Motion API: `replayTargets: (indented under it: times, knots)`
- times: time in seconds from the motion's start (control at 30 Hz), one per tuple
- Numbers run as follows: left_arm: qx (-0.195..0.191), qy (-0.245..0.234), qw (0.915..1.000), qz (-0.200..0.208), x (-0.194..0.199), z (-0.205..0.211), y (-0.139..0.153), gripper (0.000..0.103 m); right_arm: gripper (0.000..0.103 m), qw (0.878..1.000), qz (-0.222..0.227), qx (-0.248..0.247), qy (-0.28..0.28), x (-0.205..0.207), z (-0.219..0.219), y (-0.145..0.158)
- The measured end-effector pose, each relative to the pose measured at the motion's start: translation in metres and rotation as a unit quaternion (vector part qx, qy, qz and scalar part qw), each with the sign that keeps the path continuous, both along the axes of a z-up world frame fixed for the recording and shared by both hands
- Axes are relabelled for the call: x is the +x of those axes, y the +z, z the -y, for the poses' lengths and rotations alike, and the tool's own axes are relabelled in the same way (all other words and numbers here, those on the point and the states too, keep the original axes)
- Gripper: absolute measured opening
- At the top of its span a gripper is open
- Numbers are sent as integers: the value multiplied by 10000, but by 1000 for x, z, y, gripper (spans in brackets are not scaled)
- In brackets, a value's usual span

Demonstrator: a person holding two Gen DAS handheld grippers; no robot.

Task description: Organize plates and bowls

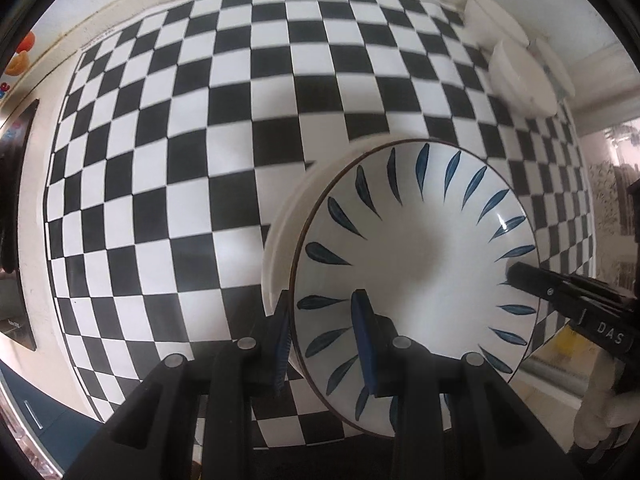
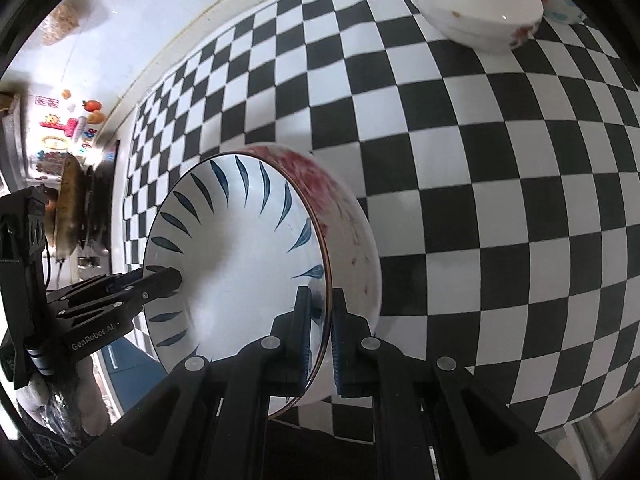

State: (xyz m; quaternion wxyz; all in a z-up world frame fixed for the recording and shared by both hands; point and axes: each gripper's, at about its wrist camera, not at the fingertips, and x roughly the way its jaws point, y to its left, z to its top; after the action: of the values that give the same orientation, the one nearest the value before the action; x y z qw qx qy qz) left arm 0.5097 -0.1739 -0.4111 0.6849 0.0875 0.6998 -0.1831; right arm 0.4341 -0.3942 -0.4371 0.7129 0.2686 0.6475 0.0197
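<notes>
both claws are carrying one stack of bowls above the checkered bench [image 1: 200,120]: the left claw [image 1: 324,344] pinches the near rim of the leaf-patterned bowl [image 1: 420,260], and the right claw [image 2: 320,344] is clamped on the opposite rim. the next move likely calls for lowering it level near the white bowls [image 2: 472,8] at the far edge. it is white with blue leaf strokes, nested in a bowl with red flowers [image 2: 340,208] outside.

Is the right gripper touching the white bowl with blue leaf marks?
Touching. The right wrist view shows the right gripper with its jaws closed on the white bowl with blue leaf marks, one pad each side of the rim.
</notes>
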Motion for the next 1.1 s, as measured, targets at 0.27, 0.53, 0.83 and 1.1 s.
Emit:
replayTargets:
  times: [0.27, 0.53, 0.83, 1.1]
  knots:
    - [185, -81, 9997, -101, -2, 9, -16, 26, 10, 9998, -83, -188, 68, 6, -6, -11]
    - [290, -91, 9994, -141, 2, 21, -23, 26, 10, 9994, -148, -291, 104, 11, -7, -15]
    - [409, -28, 9990, -177, 1, 24, -26, 26, 11, 9991, -237, -343, 74, 14, -6, -15]
    - [464, 45, 9988, -153, 3, 21, -20, 27, 13, 9987, -503, -103, -13, 18, -3, -21]
